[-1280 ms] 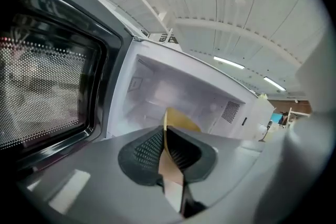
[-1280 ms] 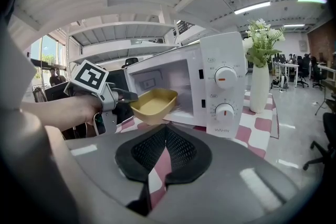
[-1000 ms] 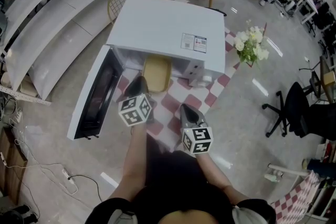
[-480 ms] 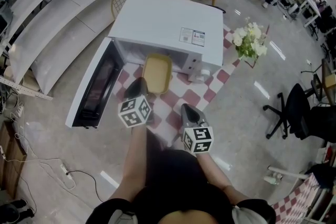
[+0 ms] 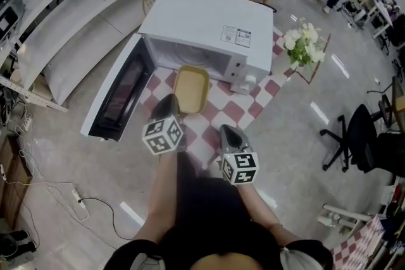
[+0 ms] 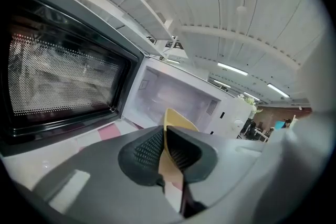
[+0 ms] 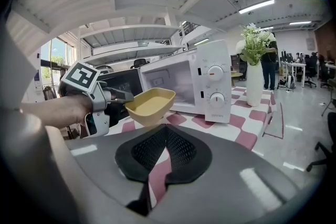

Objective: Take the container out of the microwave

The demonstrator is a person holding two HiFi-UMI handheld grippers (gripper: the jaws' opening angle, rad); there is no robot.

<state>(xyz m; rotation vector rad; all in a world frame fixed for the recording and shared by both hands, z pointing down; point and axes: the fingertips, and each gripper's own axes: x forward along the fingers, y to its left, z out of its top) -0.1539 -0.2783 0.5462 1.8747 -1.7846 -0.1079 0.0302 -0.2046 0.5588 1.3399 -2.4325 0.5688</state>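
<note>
Left claw (image 5: 174,107) is clamping the near rim of the yellow container (image 5: 192,88). The pads are nearly together, with only the thin wall between them. It is carrying the container in the air just in front of the open microwave (image 5: 209,22), over the checked table (image 5: 234,112) and not resting on it. Right claw (image 5: 226,131) is hanging near and to the right with its pads closed together, holding nothing.

Doing this step well:
- The grip is on one edge only, so the far end is wanting to droop. I'd be keeping the wrist level and the pull slow and straight toward the near side.
- The door (image 5: 120,98) is standing open on the left. I'd be staying right of it and not swinging the container that way.
- I'd be setting it down flat on the cloth, clear of the microwave front, and letting go only once the base is fully down.
- The right claw is free and could be steadying the far rim if the container starts to tip.

Versus a second ago:
- The container's far end was tucked under the microwave's front edge. Now it is showing whole, at the cavity mouth and over the cloth.
- The microwave is sitting farther off in the head view, so the person is backing away with it.
- The left claw's grip is looking the same, and the right claw is still empty.
</note>
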